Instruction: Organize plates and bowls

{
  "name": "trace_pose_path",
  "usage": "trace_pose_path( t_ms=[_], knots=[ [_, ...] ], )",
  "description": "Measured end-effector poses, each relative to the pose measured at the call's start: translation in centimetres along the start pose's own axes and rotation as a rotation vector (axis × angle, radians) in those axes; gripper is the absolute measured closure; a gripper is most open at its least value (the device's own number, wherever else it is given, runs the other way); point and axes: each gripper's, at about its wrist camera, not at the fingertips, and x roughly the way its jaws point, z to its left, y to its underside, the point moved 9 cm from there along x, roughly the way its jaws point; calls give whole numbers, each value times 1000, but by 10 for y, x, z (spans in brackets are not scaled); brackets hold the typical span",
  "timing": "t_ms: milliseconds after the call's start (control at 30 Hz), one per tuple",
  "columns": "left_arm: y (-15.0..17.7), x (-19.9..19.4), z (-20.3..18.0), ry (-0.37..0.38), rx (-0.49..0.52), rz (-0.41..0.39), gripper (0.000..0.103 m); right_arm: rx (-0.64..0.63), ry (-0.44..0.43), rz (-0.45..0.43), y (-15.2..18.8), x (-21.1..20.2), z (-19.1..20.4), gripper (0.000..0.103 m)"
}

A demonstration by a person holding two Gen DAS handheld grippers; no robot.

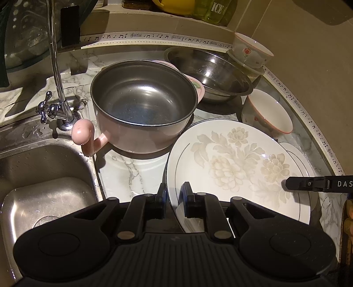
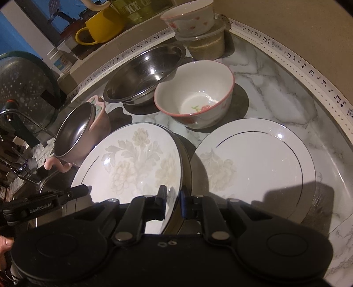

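A white floral plate is held tilted above the marble counter; it also shows in the right wrist view. My left gripper is shut on its left rim. My right gripper is shut on its right rim, and one of its fingers shows in the left wrist view. A second white plate lies flat on the counter to the right. A pink-rimmed bowl stands behind it. A steel bowl stands further back.
A pink pot with a steel inside stands by the tap and the sink. A small flowered bowl sits on a lidded tub at the back. A yellow mug stands on the ledge.
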Motion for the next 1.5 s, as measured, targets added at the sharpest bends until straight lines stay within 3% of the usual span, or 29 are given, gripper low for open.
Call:
trace_pose_path(
  t_ms=[633,933,1167,1500],
  knots=[
    [0,1,0,8,26,9,88,-65,15,60,-5,-2,2,94],
    [2,-3,3,26,22,22,88,-108,32,45,-12,-2,1,94],
    [3,-2,-3,-3,67,10,88,-258,110,54,-11,0,11,91],
    [4,-2,-3,-2,65,11,87,-337,153,94,-14,5,15,89]
  ],
)
